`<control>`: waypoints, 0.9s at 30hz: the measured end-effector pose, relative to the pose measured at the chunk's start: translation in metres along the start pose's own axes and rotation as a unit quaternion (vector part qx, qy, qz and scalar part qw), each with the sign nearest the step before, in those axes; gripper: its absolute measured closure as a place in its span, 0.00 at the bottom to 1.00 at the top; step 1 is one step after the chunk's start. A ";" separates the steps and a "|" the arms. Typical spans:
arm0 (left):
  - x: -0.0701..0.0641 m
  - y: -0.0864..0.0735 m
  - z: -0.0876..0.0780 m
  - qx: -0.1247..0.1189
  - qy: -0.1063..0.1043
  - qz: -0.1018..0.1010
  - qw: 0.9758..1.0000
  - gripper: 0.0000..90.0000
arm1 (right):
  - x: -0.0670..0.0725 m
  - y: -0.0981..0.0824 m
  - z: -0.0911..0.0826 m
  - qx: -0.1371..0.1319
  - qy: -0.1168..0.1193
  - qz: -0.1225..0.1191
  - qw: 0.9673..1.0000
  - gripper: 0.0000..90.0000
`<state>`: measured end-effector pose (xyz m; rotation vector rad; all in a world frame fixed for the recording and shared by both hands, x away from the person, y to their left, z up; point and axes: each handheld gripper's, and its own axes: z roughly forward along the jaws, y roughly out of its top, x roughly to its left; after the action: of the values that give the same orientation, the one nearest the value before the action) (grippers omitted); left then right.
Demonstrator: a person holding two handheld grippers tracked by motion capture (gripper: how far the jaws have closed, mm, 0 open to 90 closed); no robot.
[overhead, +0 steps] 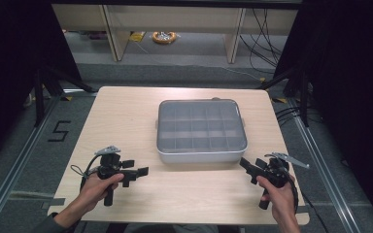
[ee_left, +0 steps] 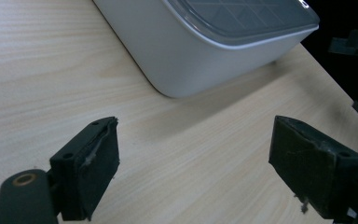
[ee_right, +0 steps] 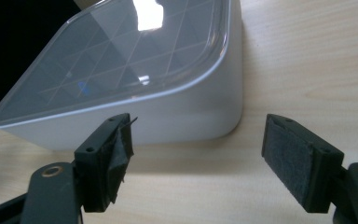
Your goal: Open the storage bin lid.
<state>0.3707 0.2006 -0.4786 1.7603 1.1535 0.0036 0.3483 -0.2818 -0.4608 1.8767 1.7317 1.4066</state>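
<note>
Box (overhead: 201, 130): white, clear lid over a grid of compartments, lid on; sits at the middle of the table (overhead: 126, 121), nearer the far edge.
Left gripper (overhead: 137, 172): near the front left corner, held level in the left hand (overhead: 98, 187), pointing right toward the box; jaws wide apart, nothing between them.
Right gripper (overhead: 246, 166): near the front right corner, gripped by the right hand (overhead: 274, 190), angled toward the box's front right corner; jaws spread, empty.
Contact: both grippers clear of the box.
</note>
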 end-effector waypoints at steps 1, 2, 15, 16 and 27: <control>0.001 0.004 0.000 -0.007 0.007 -0.002 1.000 0.17 | 0.000 0.003 0.002 -0.001 -0.002 -0.001 1.000 0.28; 0.001 0.004 0.000 -0.007 0.007 -0.002 1.000 0.17 | 0.000 0.003 0.002 -0.001 -0.002 -0.001 1.000 0.28; 0.004 0.038 0.014 -0.011 -0.001 -0.009 1.000 0.19 | -0.008 0.042 0.021 -0.024 0.010 -0.022 0.999 0.28; 0.003 0.040 0.015 -0.010 -0.002 -0.012 1.000 0.19 | -0.007 0.044 0.022 -0.021 0.009 -0.019 1.000 0.28; 0.010 0.076 0.031 -0.031 0.000 -0.015 0.999 0.23 | -0.017 0.074 0.048 -0.033 0.016 0.011 0.999 0.33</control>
<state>0.4431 0.1812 -0.4439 1.6883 1.1684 0.0221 0.4347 -0.2967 -0.4416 1.8534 1.6631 1.4921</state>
